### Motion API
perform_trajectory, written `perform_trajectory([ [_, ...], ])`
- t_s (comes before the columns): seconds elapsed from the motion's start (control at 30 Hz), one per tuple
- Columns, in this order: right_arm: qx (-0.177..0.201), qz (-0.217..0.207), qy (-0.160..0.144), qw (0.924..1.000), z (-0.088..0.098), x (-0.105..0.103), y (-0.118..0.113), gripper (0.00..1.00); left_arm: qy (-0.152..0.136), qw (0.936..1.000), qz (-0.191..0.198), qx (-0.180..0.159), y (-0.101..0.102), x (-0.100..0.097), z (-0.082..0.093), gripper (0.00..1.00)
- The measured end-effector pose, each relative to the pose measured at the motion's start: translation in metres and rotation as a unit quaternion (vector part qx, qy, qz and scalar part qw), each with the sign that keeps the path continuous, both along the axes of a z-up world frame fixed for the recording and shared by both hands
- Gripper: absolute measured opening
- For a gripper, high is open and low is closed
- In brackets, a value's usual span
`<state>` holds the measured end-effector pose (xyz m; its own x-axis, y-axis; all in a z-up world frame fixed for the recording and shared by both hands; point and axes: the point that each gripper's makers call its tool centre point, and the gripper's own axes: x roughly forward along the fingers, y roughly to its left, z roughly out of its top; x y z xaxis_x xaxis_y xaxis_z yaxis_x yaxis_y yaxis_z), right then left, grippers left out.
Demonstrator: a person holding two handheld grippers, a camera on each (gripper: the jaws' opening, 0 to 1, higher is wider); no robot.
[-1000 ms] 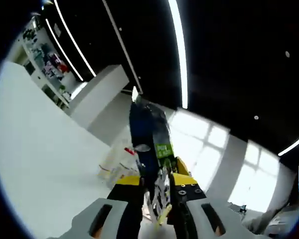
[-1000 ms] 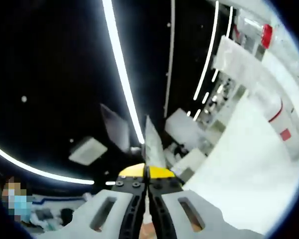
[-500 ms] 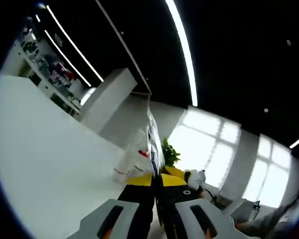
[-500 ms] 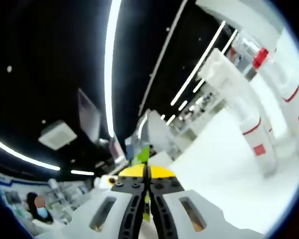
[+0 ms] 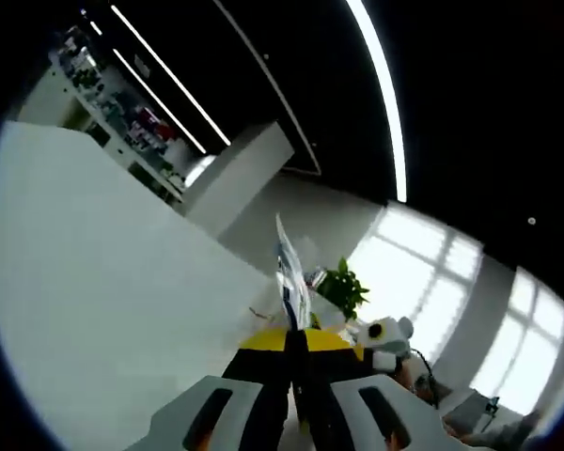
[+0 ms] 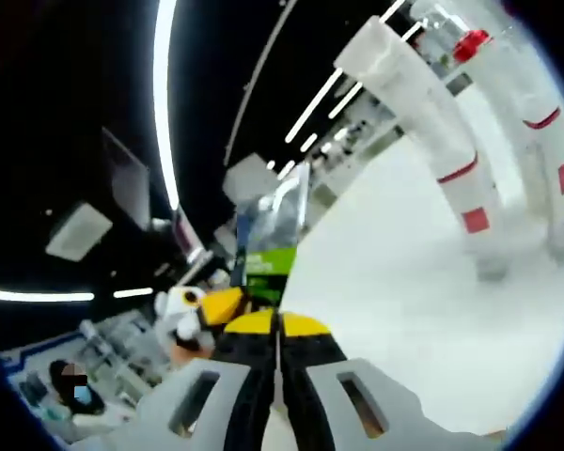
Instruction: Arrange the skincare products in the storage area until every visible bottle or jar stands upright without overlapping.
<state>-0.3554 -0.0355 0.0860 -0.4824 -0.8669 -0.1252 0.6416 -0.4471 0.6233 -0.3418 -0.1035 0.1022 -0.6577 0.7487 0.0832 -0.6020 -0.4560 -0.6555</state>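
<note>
Sachet (image 5: 289, 274) sits thin and edge-on between the left gripper (image 5: 295, 340) jaws, which are pressed shut on it, lifted off the bench (image 5: 103, 282). A second ago its dark face and green label filled this view, so it has been turned. In the right gripper view the right gripper (image 6: 279, 324) jaws are closed too, and the sachet's green label now faces them just past their tips; I cannot tell if they pinch it. Farther off, two white tubes (image 6: 423, 103) with red bands have swung closer. Judged so, the sachet is mid-carry toward them, not yet placed
</note>
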Motion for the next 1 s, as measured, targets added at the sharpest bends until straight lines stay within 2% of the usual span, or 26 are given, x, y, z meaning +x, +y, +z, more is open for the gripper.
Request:
perform_trajectory([
  [0.07,0.053,-0.008,0.003,0.9985,-0.011,-0.002,0.003,0.00,-0.016,0.9988,0.013,-0.045,0.003,-0.002,-0.014,0.04],
  [0.13,0.111,-0.014,0.000,0.9937,-0.025,-0.003,0.005,0.00,-0.031,0.9928,0.023,-0.114,0.006,-0.002,-0.033,0.05],
  [0.2,0.142,-0.019,0.006,0.9897,-0.032,-0.004,0.006,0.00,-0.021,0.9869,0.031,-0.157,0.007,-0.003,-0.040,0.05],
  [0.27,0.155,-0.023,0.010,0.9876,-0.035,-0.002,0.005,0.00,-0.015,0.9848,0.033,-0.170,0.010,-0.001,-0.041,0.06],
  [0.37,0.174,-0.034,0.015,0.9840,-0.038,-0.004,0.010,0.00,-0.022,0.9820,0.037,-0.184,0.008,-0.003,-0.047,0.08],
  [0.43,0.207,-0.055,0.029,0.9763,-0.042,-0.010,0.018,0.00,-0.031,0.9751,0.049,-0.214,0.003,-0.004,-0.056,0.10],
  [0.5,0.232,-0.069,0.032,0.9698,-0.046,-0.012,0.024,0.00,-0.011,0.9650,0.069,-0.253,-0.001,-0.008,-0.059,0.10],
  [0.53,0.253,-0.081,0.032,0.9636,-0.050,-0.013,0.030,0.00,-0.002,0.9590,0.083,-0.271,-0.005,-0.009,-0.060,0.08],
  [0.57,0.267,-0.090,0.036,0.9588,-0.052,-0.015,0.034,0.00,0.019,0.9480,0.103,-0.300,-0.012,-0.016,-0.060,0.07],
  [0.6,0.277,-0.100,0.035,0.9551,-0.054,-0.017,0.037,0.00,0.022,0.9432,0.116,-0.310,-0.015,-0.017,-0.059,0.07],
  [0.63,0.277,-0.104,0.034,0.9545,-0.055,-0.018,0.038,0.00,0.031,0.9360,0.130,-0.326,-0.019,-0.018,-0.058,0.07],
  [0.7,0.276,-0.109,0.029,0.9544,-0.056,-0.018,0.040,0.00,0.045,0.9352,0.130,-0.327,-0.016,-0.015,-0.054,0.07],
  [0.8,0.278,-0.117,0.013,0.9533,-0.062,-0.016,0.042,0.00,0.077,0.9375,0.099,-0.324,-0.003,-0.008,-0.047,0.08],
  [0.83,0.272,-0.120,0.015,0.9546,-0.061,-0.017,0.041,0.00,0.092,0.9345,0.089,-0.332,0.003,-0.004,-0.046,0.08],
  [0.9,0.272,-0.131,0.012,0.9533,-0.061,-0.018,0.043,0.00,0.124,0.9241,0.064,-0.356,0.013,-0.001,-0.047,0.08],
  [0.97,0.276,-0.144,0.016,0.9501,-0.060,-0.020,0.047,0.00,0.144,0.9210,0.036,-0.360,0.025,0.008,-0.049,0.07],
  [1.0,0.279,-0.150,0.017,0.9483,-0.061,-0.022,0.048,0.00,0.141,0.9193,0.024,-0.367,0.030,0.012,-0.053,0.07],
])
